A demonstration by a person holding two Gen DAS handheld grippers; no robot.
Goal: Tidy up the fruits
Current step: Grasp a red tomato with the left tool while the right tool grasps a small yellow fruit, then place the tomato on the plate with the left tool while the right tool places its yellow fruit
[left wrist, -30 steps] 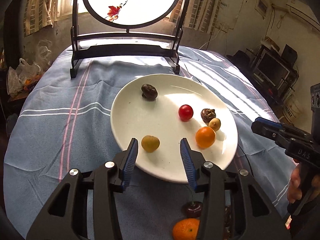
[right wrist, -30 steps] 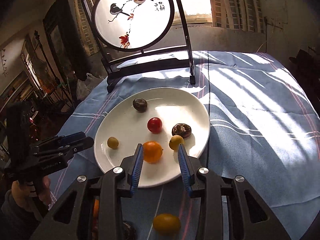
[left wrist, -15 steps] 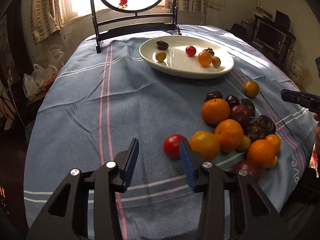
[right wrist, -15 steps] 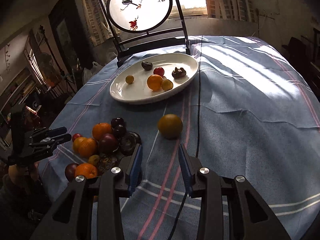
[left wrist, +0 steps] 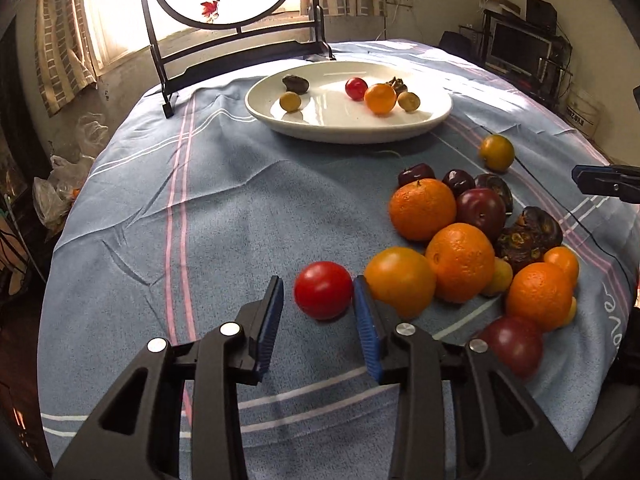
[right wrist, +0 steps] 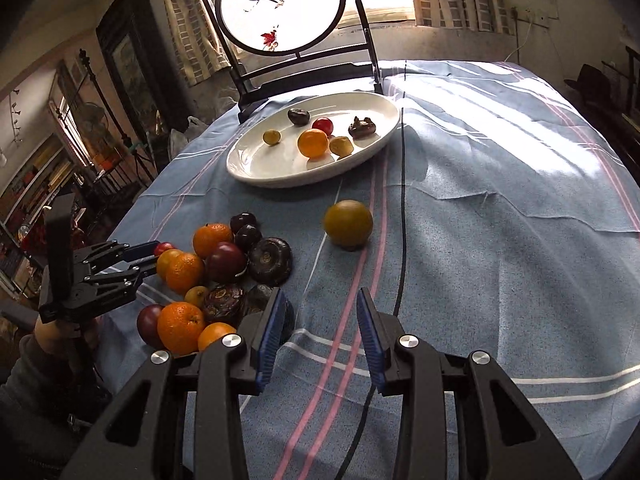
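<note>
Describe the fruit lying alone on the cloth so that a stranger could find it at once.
Start at the white plate and come toward the fruit pile on the blue cloth. Between them, beside a pink stripe, sits a round yellow-green fruit. Unlike the heaped fruits, it touches nothing.

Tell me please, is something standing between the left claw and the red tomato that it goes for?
Nothing visible does. The red tomato already lies between the fingers of the left claw, whose jaws are closing. The yellow-orange fruit sits just outside the right-side finger, not in the gap.
</note>
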